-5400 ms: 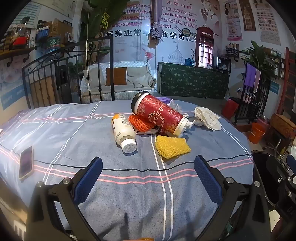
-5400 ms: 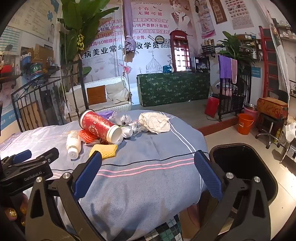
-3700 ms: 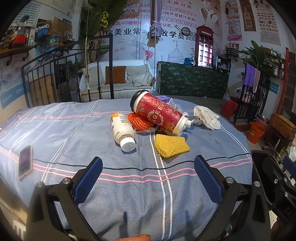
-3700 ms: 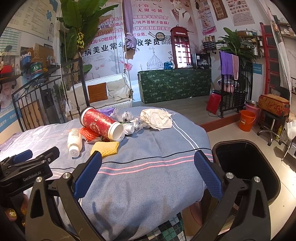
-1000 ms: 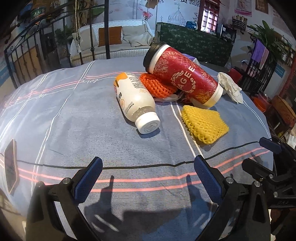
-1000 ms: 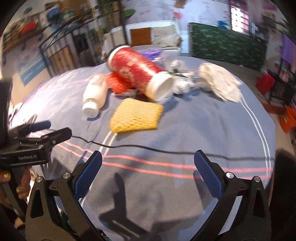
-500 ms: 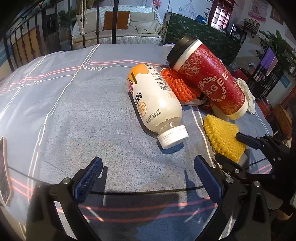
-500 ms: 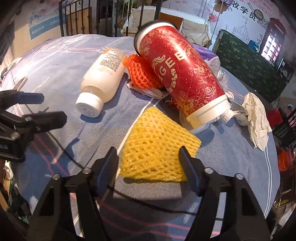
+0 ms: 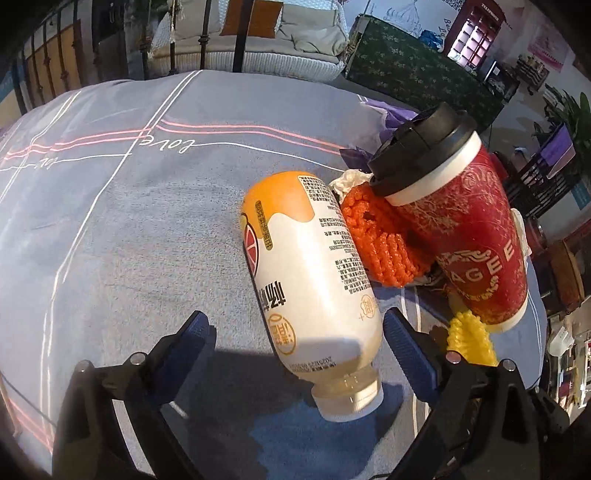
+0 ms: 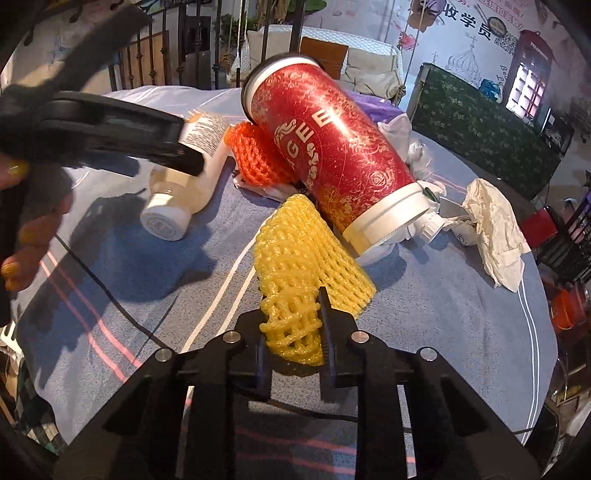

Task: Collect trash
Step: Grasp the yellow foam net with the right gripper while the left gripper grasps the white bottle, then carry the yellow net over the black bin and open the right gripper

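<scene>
A white bottle with an orange base [image 9: 314, 280] lies on the grey-blue striped cloth [image 9: 129, 221]. My left gripper [image 9: 295, 332] is open, its blue pads on either side of the bottle's neck end. An orange foam net [image 9: 380, 243] and a red paper cup with a black lid [image 9: 461, 236] lie beside it. My right gripper [image 10: 293, 325] is shut on a yellow foam net [image 10: 299, 258], whose far end still rests on the cloth. The cup [image 10: 332, 155], bottle [image 10: 184, 184] and orange net [image 10: 258, 155] also show in the right wrist view.
Crumpled white paper [image 10: 491, 229] and small white scraps [image 10: 432, 218] lie right of the cup. Purple plastic [image 9: 388, 114] lies behind it. A black iron rail [image 9: 203, 33] and a sofa stand beyond the table. An orange bucket [image 10: 569, 306] stands on the floor at right.
Both grippers moved in close to the trash. My left gripper now straddles the bottle. My right gripper has shut on the near edge of the yellow net.
</scene>
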Tool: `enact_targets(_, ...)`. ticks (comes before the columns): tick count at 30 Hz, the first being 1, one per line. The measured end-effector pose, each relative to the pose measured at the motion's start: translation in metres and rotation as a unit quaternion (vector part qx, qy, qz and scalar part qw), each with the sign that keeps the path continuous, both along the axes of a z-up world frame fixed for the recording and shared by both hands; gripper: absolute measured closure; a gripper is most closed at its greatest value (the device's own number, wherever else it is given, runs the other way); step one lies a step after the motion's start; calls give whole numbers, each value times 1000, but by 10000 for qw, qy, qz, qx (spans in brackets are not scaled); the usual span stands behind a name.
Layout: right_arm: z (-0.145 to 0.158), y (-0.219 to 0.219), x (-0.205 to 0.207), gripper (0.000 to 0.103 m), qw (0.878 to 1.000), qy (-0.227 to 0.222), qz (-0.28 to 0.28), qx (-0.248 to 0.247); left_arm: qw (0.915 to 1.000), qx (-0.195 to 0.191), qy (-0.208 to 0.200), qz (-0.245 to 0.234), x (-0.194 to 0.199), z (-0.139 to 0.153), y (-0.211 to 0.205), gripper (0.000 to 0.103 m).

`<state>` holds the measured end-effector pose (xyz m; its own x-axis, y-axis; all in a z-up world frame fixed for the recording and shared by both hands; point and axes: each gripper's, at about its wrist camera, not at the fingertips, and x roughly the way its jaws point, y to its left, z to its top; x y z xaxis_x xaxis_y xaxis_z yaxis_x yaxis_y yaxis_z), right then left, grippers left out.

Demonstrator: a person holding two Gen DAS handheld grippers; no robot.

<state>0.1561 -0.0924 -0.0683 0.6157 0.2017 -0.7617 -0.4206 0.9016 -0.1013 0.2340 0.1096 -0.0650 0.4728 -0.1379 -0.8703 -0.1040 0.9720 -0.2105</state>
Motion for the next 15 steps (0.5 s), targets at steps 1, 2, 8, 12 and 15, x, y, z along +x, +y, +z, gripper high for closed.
enact_targets(1, 1, 0, -3, 81, 10000, -31, 10, 23, 10000, 3, 52, -1, 4, -2, -1, 9)
enact_targets(2, 1, 0, -6, 81, 10000, -48, 22, 24, 9999, 27, 142, -17, 9, -6, -2, 9)
enact_targets(8, 2, -7, -15, 81, 9998, -77, -41, 188, 9992, 204, 345, 21, 24, -22, -3, 17)
enact_targets(12, 7, -13, -17, 81, 9992, -100, -142, 351, 9992, 306, 250, 74, 19, -20, 0, 35)
enact_targets(15, 9, -17, -20, 81, 9988, -147, -169, 432, 9997, 164, 173, 57, 8, -19, 10, 37)
